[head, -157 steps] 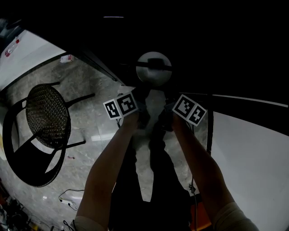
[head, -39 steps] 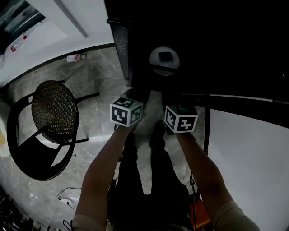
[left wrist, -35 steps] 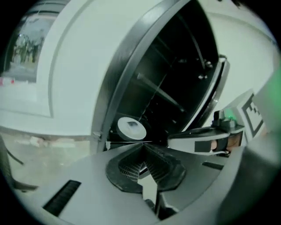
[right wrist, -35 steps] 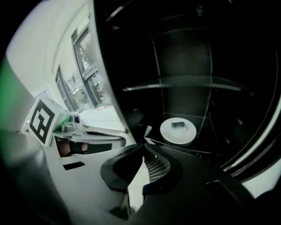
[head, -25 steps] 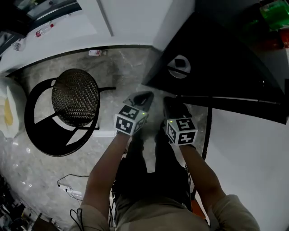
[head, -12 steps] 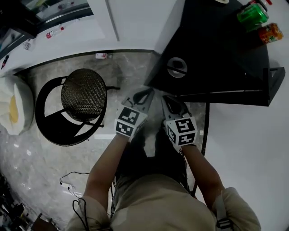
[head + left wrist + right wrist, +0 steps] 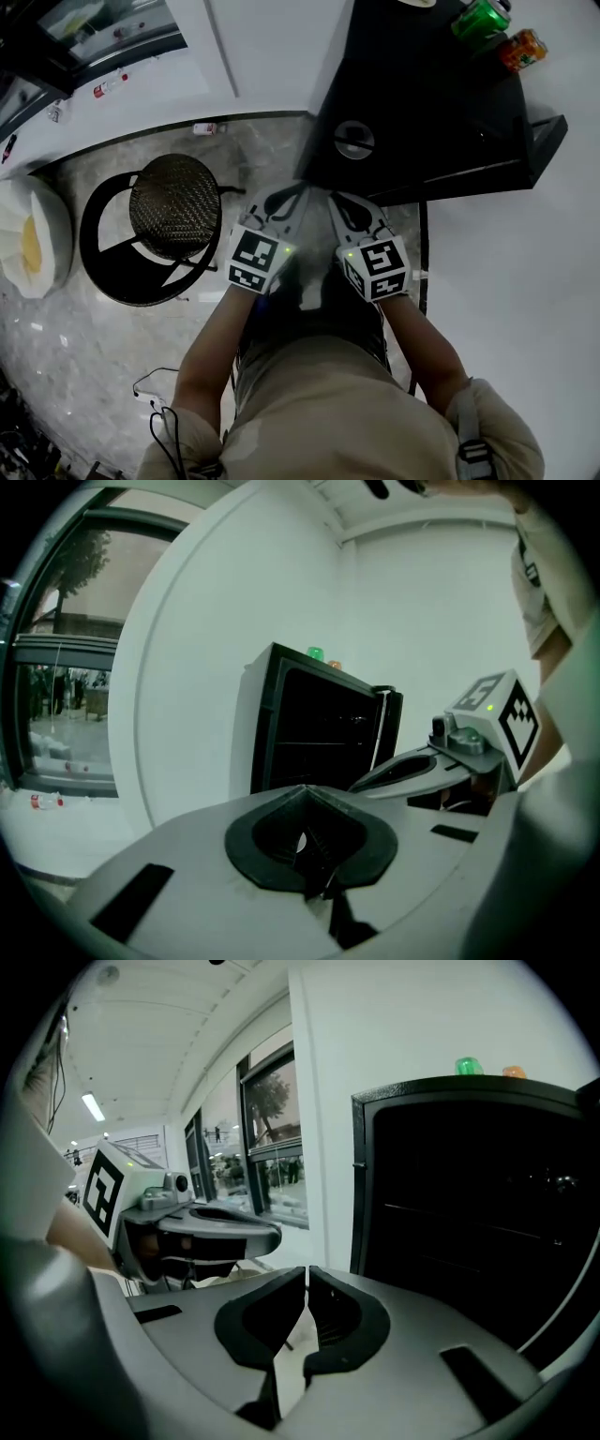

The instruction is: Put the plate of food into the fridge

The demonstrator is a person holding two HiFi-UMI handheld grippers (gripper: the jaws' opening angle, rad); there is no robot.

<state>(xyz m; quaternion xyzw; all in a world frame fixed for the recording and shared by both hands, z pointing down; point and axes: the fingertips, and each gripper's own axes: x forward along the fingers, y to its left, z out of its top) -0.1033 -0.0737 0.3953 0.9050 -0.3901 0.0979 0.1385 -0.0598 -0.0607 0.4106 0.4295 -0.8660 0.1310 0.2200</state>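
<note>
Height has been gained over the black fridge [image 7: 441, 103] at 1 o'clock since earlier; its door [image 7: 544, 141] appears open at 2; the plate [image 7: 354, 139] is seen inside at 12; left tool [image 7: 286, 202] and right tool [image 7: 352, 208] are closed, empty; door-shutting is judged next.

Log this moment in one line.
left gripper shut, empty | right gripper shut, empty | black fridge ahead | green can, orange can on top
</note>
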